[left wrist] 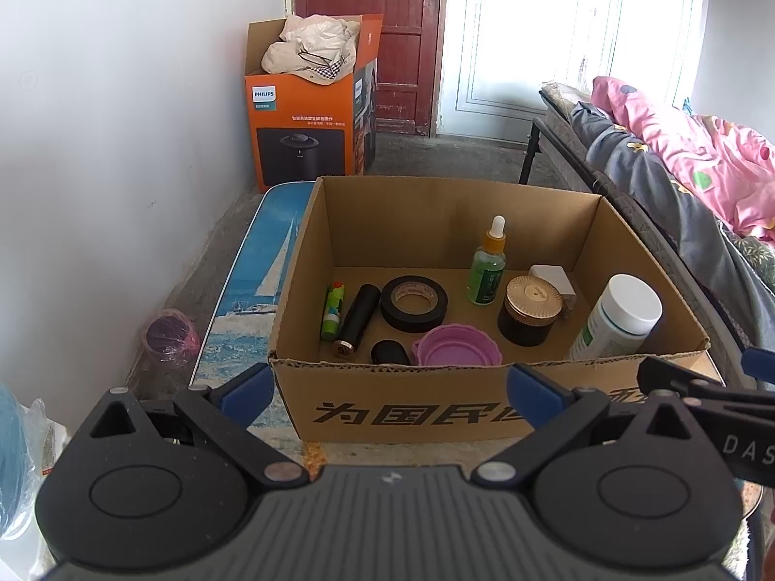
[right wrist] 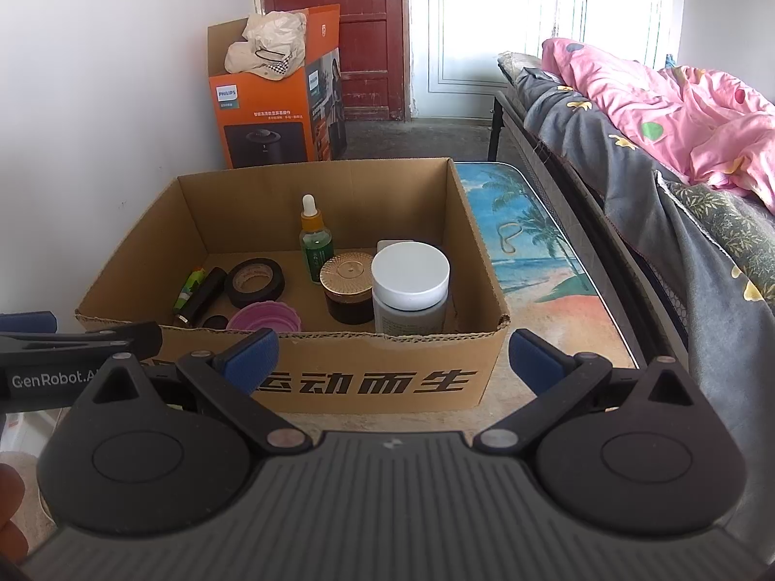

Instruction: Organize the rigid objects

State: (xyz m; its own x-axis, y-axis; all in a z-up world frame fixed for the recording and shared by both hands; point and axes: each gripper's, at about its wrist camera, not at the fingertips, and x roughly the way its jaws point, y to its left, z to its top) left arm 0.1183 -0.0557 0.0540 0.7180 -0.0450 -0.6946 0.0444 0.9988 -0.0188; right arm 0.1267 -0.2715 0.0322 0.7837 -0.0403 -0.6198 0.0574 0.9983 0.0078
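Both tools, left tool [left wrist: 390, 389] and right tool [right wrist: 392, 356], hover empty with fingers apart before a cardboard box [left wrist: 436, 406] already holding bottles, jar and tape roll [left wrist: 414, 303], so sorting seems nearly finished.

Cardboard box [left wrist: 436, 406] on table [left wrist: 261, 266]. Inside, left to right in the left wrist view: marker [left wrist: 332, 311], tube [left wrist: 356, 319], tape roll [left wrist: 414, 303], dropper bottle [left wrist: 488, 264], jar [left wrist: 531, 310], 1 lidded bottle [left wrist: 617, 317]. Cup [left wrist: 457, 349] nearest front wall. Printed carton [left wrist: 310, 111] behind; bed [left wrist: 688, 184] right
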